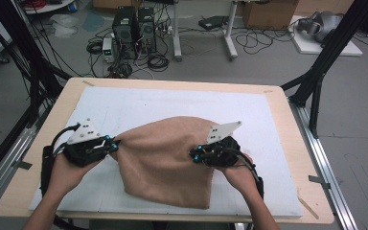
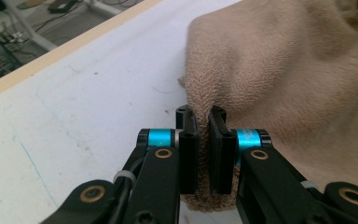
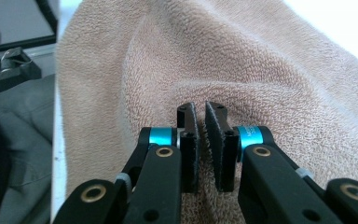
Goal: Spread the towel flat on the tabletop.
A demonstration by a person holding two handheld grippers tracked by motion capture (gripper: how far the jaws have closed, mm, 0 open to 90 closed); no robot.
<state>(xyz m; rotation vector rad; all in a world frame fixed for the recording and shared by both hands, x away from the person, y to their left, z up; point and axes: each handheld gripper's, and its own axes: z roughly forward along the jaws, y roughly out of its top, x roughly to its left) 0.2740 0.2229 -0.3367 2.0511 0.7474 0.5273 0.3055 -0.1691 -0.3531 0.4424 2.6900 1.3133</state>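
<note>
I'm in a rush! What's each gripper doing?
Left gripper: shut on the tan towel.
Right gripper: shut on the tan towel too.

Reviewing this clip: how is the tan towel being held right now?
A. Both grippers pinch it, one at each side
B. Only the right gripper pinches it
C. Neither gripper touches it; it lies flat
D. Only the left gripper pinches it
A: the left gripper has its jaws closed on a fold at the towel edge, and the right gripper likewise pinches terry cloth between its jaws, with the towel bunched up between them.
</note>
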